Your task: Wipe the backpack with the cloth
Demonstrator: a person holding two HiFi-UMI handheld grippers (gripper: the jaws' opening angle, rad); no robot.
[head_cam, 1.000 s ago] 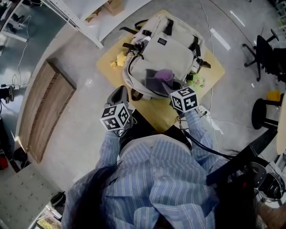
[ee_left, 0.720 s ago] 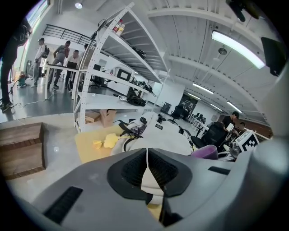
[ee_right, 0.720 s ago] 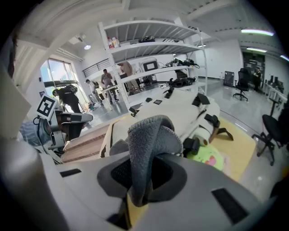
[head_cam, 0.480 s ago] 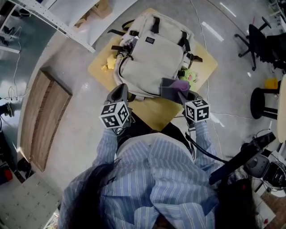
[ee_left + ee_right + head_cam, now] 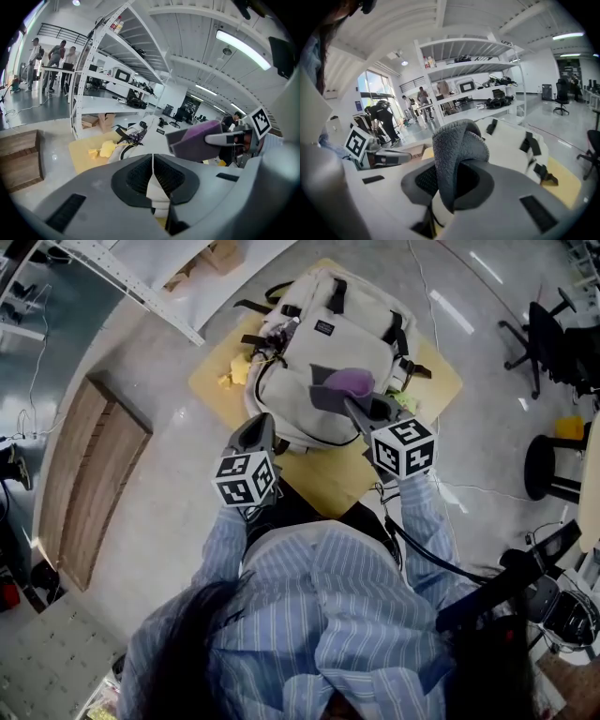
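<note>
A beige backpack (image 5: 323, 338) lies flat on a low yellow table (image 5: 323, 476). My right gripper (image 5: 353, 406) is shut on a grey and purple cloth (image 5: 339, 383), which sits on the backpack's front panel near its middle. In the right gripper view the cloth (image 5: 457, 150) bulges up from between the jaws, with the backpack (image 5: 513, 136) behind it. My left gripper (image 5: 260, 425) is shut, its tip at the backpack's near left edge. The left gripper view shows the closed jaws, the backpack (image 5: 149, 136) beyond them, and the cloth (image 5: 199, 138) to the right.
A yellow soft toy (image 5: 234, 371) lies on the table left of the backpack, a green one (image 5: 406, 405) at its right. A white shelf rack (image 5: 141, 287) and a wooden board (image 5: 89, 474) stand to the left. Office chairs (image 5: 553, 343) and a stool (image 5: 553, 470) stand at the right.
My right gripper drew the cloth to the backpack's near right edge, then pushed it back up onto the middle of the front panel. The left gripper stayed at the near left edge.
</note>
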